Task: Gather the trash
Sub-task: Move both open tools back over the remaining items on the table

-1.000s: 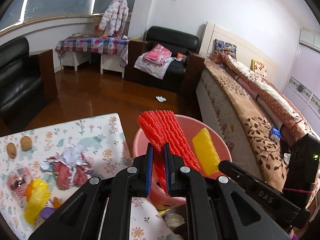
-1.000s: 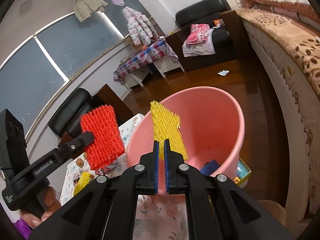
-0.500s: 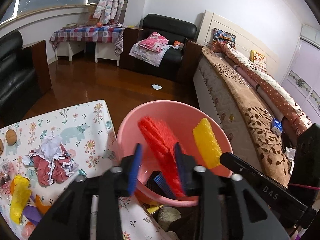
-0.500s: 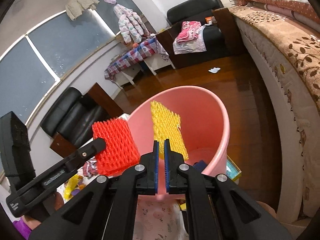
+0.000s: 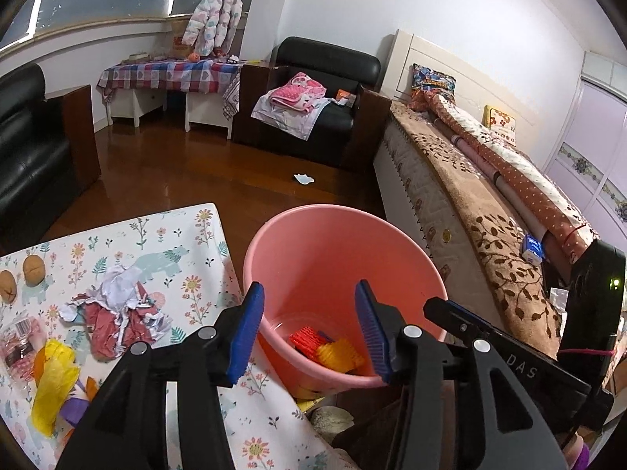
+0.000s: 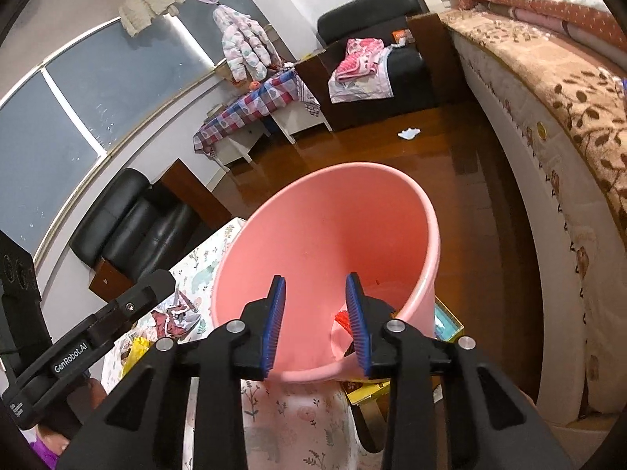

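Observation:
A pink bucket (image 5: 333, 235) stands beside the floral table, seen from both wrists; its rim (image 6: 427, 211) fills the right wrist view. At its bottom lie a red foam net (image 5: 307, 340) and a yellow foam net (image 5: 340, 355). My left gripper (image 5: 309, 333) hangs over the bucket's near rim, its jaws opening with nothing between them. My right gripper (image 6: 316, 321) is also above the near rim, its jaws opening and empty. A sliver of the red net (image 6: 341, 319) shows between the right fingers, down inside the bucket.
On the floral table (image 5: 188, 243) lie crumpled red-and-white paper (image 5: 117, 305), a yellow wrapper (image 5: 53, 376), a clear packet (image 5: 19, 337) and two walnuts (image 5: 33, 269). A bed (image 5: 490, 211) runs along the right. A white scrap (image 5: 303, 178) lies on the wooden floor.
Both grippers opened and let go. The red net dropped from the left gripper and the yellow net from the right into the bucket's bottom.

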Demonstrator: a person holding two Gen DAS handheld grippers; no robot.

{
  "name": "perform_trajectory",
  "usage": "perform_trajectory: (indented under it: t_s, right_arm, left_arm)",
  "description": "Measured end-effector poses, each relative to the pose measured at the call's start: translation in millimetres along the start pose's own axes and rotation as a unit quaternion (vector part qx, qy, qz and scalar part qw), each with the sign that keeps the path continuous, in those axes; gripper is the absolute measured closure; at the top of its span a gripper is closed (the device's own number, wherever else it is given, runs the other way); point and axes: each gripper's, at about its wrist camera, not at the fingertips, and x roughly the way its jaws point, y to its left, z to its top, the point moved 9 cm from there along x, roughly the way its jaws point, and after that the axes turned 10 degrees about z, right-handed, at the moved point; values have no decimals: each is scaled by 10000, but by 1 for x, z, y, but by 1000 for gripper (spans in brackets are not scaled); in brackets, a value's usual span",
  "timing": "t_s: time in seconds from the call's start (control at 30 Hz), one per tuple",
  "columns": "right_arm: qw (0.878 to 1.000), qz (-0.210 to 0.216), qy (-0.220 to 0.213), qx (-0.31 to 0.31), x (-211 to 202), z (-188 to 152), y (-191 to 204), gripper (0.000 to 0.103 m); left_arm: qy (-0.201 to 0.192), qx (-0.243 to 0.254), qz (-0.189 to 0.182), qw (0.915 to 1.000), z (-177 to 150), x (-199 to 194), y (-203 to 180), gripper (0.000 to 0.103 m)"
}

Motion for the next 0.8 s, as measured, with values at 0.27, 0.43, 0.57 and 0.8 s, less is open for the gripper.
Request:
perform_trajectory:
  t_s: [0.27, 0.43, 0.57, 0.8]
  right_arm:
    - [9982, 255, -87, -531, -12, -3, 44, 70]
    - [9961, 488, -225, -698, -22, -10, 74, 70]
    - [9944, 570, -168, -869, -24, -25, 96, 70]
    - [9891, 629, 95, -1325, -25, -52, 132, 70]
  left_arm:
    - [-171, 30, 127, 9998, -3, -29, 15, 51]
    - [-254, 108, 336, 9991, -10, -51, 31, 51]
    - [-417, 111, 489, 9979, -17, -73, 49, 51]
    - [-509, -106, 839, 9951, -31, -107, 96, 51]
